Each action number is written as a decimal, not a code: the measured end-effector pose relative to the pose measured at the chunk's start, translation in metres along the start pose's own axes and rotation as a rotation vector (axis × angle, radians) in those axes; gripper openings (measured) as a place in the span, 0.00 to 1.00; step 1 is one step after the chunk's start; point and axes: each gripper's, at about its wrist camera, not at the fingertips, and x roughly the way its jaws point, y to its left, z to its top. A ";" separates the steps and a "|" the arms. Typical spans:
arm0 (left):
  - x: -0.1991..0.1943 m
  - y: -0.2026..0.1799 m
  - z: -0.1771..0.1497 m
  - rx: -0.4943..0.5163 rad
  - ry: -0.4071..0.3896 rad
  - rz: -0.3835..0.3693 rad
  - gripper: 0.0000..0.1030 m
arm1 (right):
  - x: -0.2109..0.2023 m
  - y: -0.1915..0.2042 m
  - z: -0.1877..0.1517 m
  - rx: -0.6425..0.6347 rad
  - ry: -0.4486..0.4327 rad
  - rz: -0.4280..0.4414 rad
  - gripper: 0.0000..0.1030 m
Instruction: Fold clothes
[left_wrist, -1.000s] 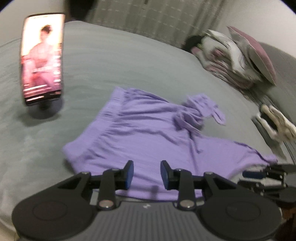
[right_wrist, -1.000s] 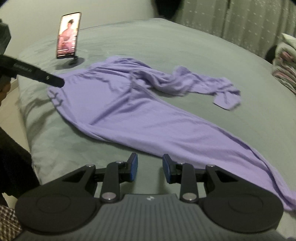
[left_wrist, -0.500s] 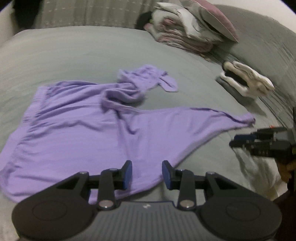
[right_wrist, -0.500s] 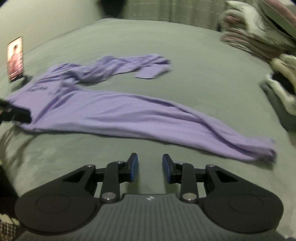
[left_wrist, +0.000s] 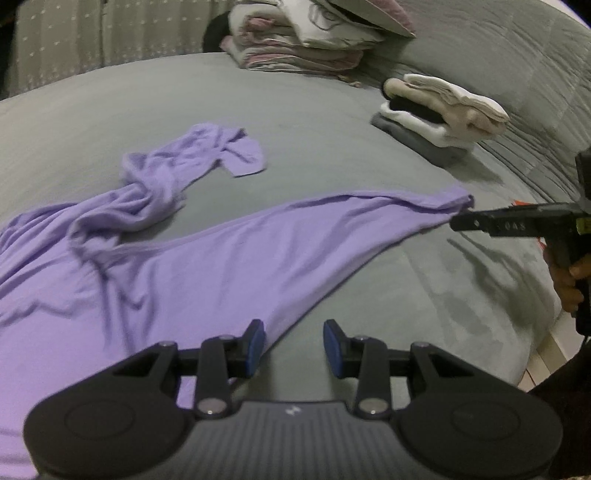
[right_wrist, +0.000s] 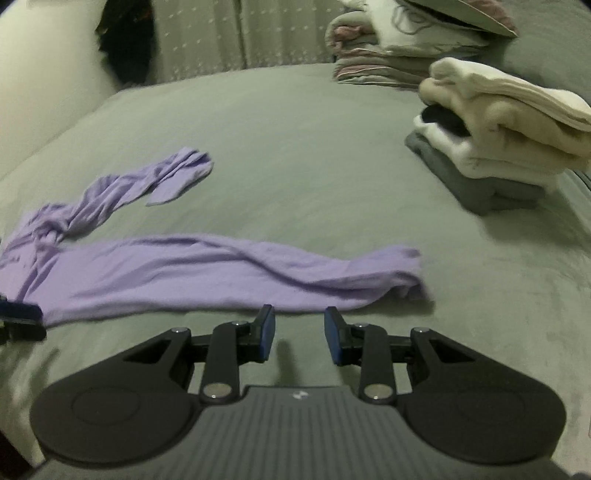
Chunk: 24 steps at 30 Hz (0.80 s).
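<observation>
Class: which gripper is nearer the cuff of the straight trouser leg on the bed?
Right. The right gripper hovers close by the cuff, jaws open. The left gripper sits farther up that leg, toward the waist.

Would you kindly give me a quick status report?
Both grippers, left and right, open, empty. Purple pants unfolded on bed, far leg bunched. Nothing in the way.

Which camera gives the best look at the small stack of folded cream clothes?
The right wrist view: the folded cream stack sits large and near, layers visible on a grey piece. The left wrist view shows the same stack smaller and farther off.
</observation>
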 end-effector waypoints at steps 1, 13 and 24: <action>0.004 -0.003 0.002 0.007 0.005 -0.006 0.35 | 0.002 -0.003 0.002 0.014 0.000 0.004 0.32; 0.029 -0.027 0.007 0.080 0.028 -0.038 0.35 | 0.055 -0.019 0.028 0.053 0.019 -0.021 0.32; 0.038 -0.029 0.018 0.084 -0.002 -0.032 0.35 | 0.074 -0.031 0.050 0.091 -0.073 -0.113 0.32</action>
